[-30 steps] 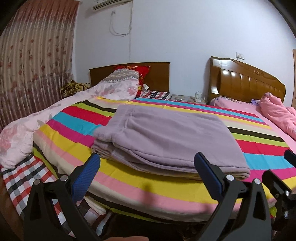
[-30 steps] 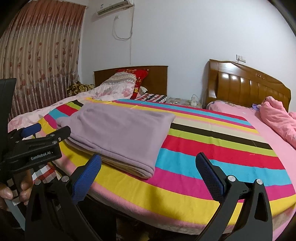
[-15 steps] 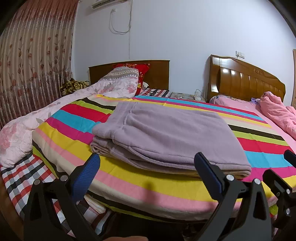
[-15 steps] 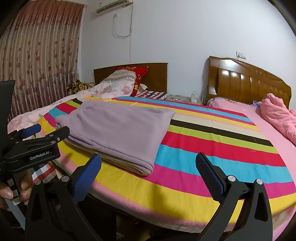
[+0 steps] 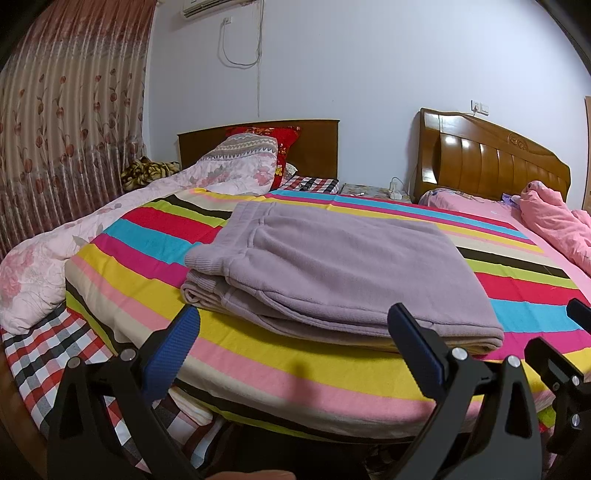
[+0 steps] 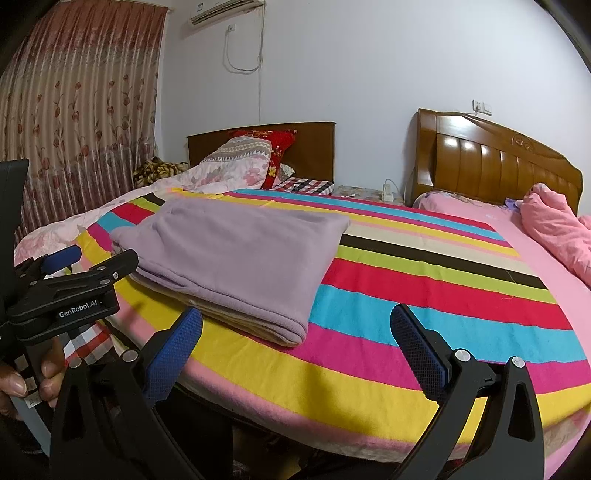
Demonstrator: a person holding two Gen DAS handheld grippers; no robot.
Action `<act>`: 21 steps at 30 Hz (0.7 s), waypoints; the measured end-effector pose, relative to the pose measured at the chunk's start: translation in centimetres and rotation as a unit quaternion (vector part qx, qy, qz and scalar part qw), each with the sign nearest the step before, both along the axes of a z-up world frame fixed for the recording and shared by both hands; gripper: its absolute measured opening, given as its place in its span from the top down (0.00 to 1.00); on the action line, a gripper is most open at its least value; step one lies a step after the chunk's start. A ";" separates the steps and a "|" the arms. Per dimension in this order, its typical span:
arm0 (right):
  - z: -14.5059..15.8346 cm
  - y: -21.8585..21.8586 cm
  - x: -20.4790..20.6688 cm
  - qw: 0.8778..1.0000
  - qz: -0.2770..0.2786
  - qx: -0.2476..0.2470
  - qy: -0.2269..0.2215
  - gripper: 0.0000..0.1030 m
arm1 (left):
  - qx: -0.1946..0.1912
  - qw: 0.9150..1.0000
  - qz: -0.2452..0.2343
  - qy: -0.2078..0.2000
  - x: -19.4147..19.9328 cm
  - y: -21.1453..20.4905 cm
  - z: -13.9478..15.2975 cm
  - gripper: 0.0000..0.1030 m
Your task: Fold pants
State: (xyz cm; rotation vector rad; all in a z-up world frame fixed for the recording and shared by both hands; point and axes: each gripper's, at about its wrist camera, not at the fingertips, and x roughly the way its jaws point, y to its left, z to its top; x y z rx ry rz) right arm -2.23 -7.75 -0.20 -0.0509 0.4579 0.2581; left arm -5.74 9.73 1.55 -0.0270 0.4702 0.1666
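Judging by the neat stack, we think the folding looks finished: the lilac pants (image 5: 332,269) lie folded near the striped blanket's (image 5: 258,365) left edge, while our left gripper (image 5: 291,339) and right gripper (image 6: 295,339) gape wide, empty.

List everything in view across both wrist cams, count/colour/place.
pants: 1, lilac, folded, lying on the striped blanket
striped blanket: 1, multicolour, spread over the near bed
floral quilt: 1, pale pink, left edge of that bed
pillows: 2, one patterned, one red, at the dark headboard
pink bedding: 1 heap, on the far right bed
carved headboard: 1, brown wood, right
curtain: 1, floral pink, left wall
air conditioner: 1, white, top of wall
left hand-held gripper: 1, black with blue pads, open, empty
right hand-held gripper: 1, same, open, empty
hand: 1, holding the left unit's grip
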 end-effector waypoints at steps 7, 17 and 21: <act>0.0 0.0 0.0 1.000 0.000 0.000 0.000 0.04 | -0.001 1.000 0.001 -0.001 -0.1 0.2 0.0 0.02; 0.1 0.0 -0.1 1.000 0.000 0.000 0.000 0.04 | 0.009 1.000 0.008 -0.027 -0.7 0.4 0.4 0.02; 0.1 0.0 -0.1 1.000 0.000 0.000 0.000 0.04 | 0.015 0.999 0.007 -0.047 -1.1 0.8 0.9 0.02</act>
